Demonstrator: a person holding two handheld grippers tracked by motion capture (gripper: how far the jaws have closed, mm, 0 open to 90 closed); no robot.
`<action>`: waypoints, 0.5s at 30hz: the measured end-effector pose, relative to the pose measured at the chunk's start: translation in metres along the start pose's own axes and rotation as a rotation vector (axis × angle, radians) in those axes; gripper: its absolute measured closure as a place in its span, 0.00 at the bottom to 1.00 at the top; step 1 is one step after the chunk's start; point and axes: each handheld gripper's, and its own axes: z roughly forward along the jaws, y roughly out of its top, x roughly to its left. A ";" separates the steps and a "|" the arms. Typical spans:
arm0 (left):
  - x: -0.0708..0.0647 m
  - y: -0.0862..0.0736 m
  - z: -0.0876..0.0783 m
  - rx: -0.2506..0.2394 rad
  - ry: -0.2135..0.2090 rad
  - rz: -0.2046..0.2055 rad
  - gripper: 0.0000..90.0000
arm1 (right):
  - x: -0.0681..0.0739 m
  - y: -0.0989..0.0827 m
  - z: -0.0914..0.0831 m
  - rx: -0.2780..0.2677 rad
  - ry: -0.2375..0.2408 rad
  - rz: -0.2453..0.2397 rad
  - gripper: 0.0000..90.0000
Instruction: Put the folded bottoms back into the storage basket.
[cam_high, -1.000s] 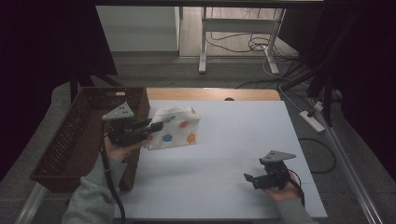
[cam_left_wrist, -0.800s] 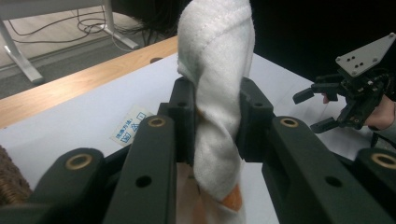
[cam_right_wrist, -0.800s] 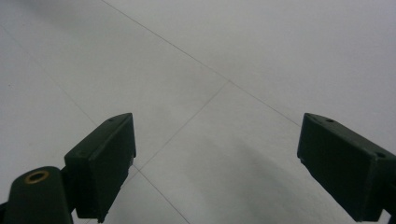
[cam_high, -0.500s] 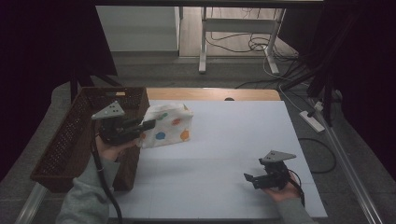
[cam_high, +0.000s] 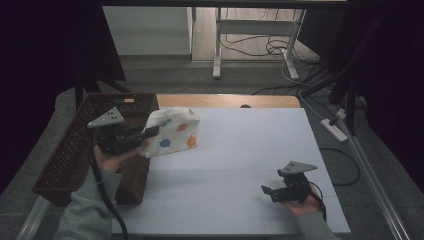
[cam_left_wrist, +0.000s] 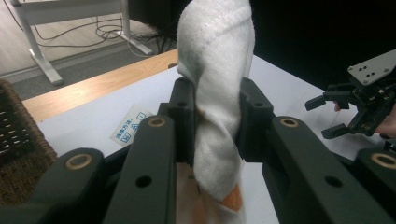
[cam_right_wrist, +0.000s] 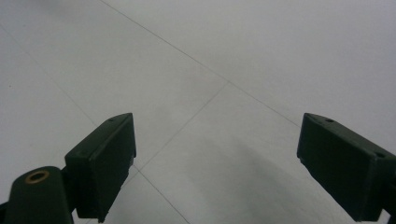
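At the counter's left edge, beside the wicker basket (cam_high: 70, 155), a white cloth with coloured dots (cam_high: 172, 132) hangs lifted off the white counter (cam_high: 250, 150), pinched at one end. Left gripper (cam_high: 150, 134) has it: jaws closed tight on the bunched fabric, pads pressing both sides, cloth (cam_left_wrist: 217, 107) rising up between them in the left gripper view. Right gripper (cam_high: 268, 191) sits low near the counter's right front corner, well apart from the cloth, jaws spread wide, nothing between them, bare counter (cam_right_wrist: 210, 70) below.
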 end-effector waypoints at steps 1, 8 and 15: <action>0.001 0.000 -0.001 -0.002 0.002 -0.001 0.79 | 0.000 0.000 0.000 0.000 0.000 0.000 0.13; 0.004 -0.001 -0.007 -0.011 0.015 -0.008 0.79 | 0.000 0.000 0.000 0.002 0.000 0.000 0.13; 0.007 -0.002 -0.012 -0.018 0.027 -0.012 0.79 | 0.000 0.000 0.000 0.002 -0.001 0.000 0.13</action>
